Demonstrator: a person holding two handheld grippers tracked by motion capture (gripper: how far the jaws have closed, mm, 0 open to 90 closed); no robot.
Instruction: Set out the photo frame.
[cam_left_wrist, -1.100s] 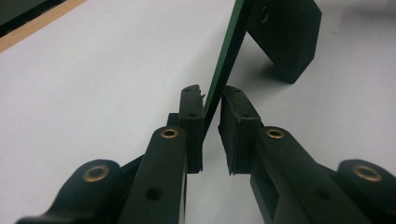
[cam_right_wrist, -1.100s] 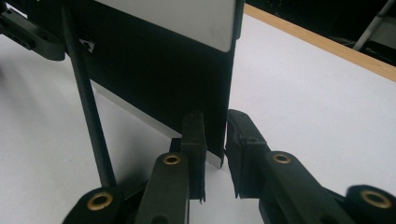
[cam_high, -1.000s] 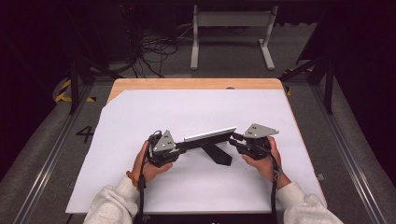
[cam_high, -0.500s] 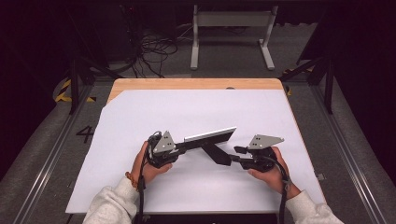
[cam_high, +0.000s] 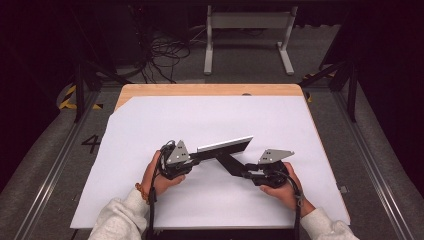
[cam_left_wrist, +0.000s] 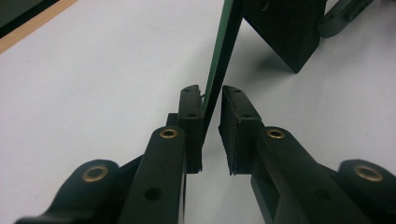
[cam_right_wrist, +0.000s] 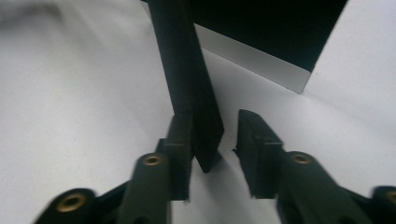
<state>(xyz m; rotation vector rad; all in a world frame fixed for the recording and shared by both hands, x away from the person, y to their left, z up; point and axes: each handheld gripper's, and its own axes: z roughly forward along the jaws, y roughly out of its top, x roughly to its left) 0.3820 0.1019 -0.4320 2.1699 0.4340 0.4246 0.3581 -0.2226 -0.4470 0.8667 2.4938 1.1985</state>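
Observation:
A thin flat panel (cam_high: 225, 145), dark-faced with a pale edge, is tilted up over the white sheet (cam_high: 150, 130). My left gripper (cam_high: 197, 157) is shut on its left end. In the left gripper view the panel's green edge (cam_left_wrist: 224, 51) runs between the pads of the left gripper (cam_left_wrist: 211, 100). A black bar (cam_high: 231, 164) slants down from the panel towards my right gripper (cam_high: 246, 174). In the right gripper view the bar's end (cam_right_wrist: 184, 60) lies against one pad of the right gripper (cam_right_wrist: 215, 126). Those jaws have just been closing, and a gap remains at the other pad.
The white sheet covers most of a wooden table (cam_high: 210, 90). Beyond the far edge, a metal frame (cam_high: 247, 30) and loose cables (cam_high: 165, 50) sit on the dark floor. Rails run along both sides of the table.
My right hand has sunk towards the sheet and shifted a little left, bringing its jaws around the black bar's end. The left hand and the panel have stayed put.

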